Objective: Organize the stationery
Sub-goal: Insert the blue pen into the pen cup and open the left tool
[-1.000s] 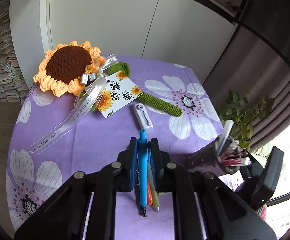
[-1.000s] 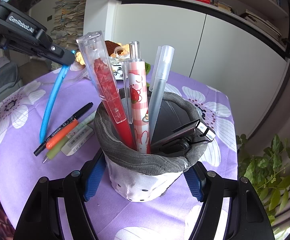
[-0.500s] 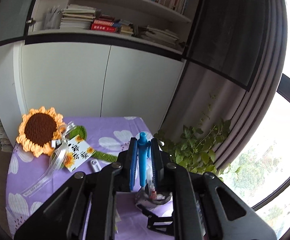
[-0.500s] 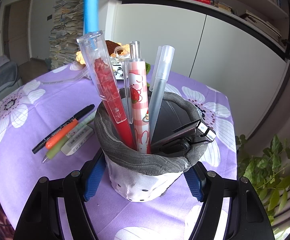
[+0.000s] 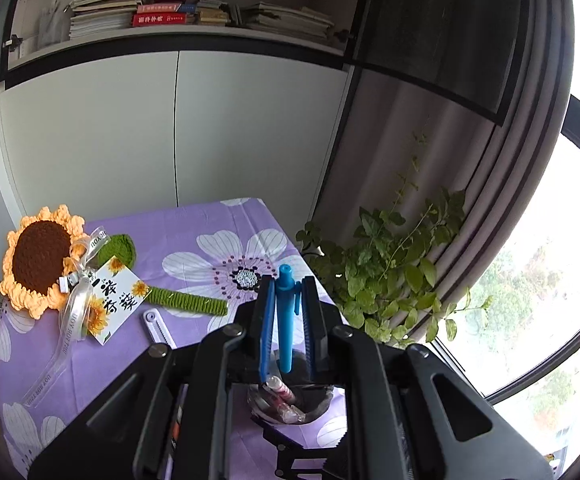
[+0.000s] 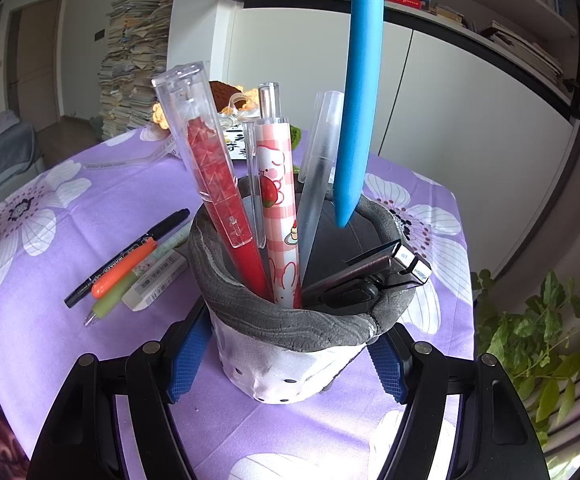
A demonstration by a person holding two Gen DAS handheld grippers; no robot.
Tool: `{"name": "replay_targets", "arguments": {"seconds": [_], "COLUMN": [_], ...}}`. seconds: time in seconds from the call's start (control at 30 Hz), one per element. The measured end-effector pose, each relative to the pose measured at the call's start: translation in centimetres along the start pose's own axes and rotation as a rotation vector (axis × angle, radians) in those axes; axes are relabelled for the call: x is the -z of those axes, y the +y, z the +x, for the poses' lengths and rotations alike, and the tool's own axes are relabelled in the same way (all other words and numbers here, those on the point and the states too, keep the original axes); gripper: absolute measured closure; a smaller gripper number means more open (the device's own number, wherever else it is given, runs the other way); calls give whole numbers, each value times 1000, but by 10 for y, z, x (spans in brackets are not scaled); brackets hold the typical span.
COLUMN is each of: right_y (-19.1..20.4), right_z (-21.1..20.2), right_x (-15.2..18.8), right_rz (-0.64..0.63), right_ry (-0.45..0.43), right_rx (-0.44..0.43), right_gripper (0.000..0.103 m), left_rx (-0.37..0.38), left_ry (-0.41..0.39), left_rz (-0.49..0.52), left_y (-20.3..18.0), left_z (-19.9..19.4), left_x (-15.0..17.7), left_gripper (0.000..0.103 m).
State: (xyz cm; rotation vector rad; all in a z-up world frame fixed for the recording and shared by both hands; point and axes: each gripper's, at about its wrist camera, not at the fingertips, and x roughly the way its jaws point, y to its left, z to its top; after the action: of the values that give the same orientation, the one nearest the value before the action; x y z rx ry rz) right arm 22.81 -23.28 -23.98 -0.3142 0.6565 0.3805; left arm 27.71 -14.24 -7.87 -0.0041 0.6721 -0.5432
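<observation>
My left gripper (image 5: pixel 286 296) is shut on a blue pen (image 5: pixel 285 320) and holds it upright over the grey-rimmed fabric pen holder (image 5: pixel 290 404). In the right wrist view the blue pen (image 6: pixel 360 92) hangs tip down, its tip just at the holder's mouth. My right gripper (image 6: pixel 286 356) is shut on the pen holder (image 6: pixel 290 344), which stands on the purple tablecloth. The holder contains a red pen (image 6: pixel 214 168), a pink strawberry pen (image 6: pixel 278 200), a frosted pen (image 6: pixel 320 168) and a black clip (image 6: pixel 366 276).
A black marker (image 6: pixel 130 252), an orange pen (image 6: pixel 124 272), a green pen (image 6: pixel 130 288) and a white eraser (image 6: pixel 154 280) lie left of the holder. A crocheted sunflower (image 5: pixel 42 256) with a card and a white correction tape (image 5: pixel 156 324) lie farther back. A plant (image 5: pixel 390 280) stands by the table's right edge.
My left gripper lifted the blue pen off the table, swung it right and upright, and lowered its tip to the holder's mouth. The right gripper and holder stayed still.
</observation>
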Motion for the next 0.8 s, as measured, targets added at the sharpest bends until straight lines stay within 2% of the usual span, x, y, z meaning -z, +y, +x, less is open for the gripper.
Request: {"name": "replay_targets", "arguments": {"seconds": [0.23, 0.47, 0.67, 0.73, 0.77, 0.8], "right_y": [0, 0, 0, 0, 0, 0], "right_z": [0, 0, 0, 0, 0, 0], "right_x": [0, 0, 0, 0, 0, 0], "right_rz": [0, 0, 0, 0, 0, 0], "right_ry": [1, 1, 1, 1, 1, 2], "right_rx": [0, 0, 1, 0, 1, 1], "right_gripper": [30, 30, 30, 30, 30, 30], "left_rx": [-7, 6, 15, 28, 36, 32], "left_ry": [108, 192, 204, 199, 189, 173], "left_rz": [12, 22, 12, 0, -13, -25], "left_y": [-1, -1, 2, 4, 7, 10], "left_z": [34, 52, 49, 43, 38, 32], "left_x": [20, 30, 31, 28, 25, 23], "left_gripper": [92, 91, 91, 85, 73, 56]}}
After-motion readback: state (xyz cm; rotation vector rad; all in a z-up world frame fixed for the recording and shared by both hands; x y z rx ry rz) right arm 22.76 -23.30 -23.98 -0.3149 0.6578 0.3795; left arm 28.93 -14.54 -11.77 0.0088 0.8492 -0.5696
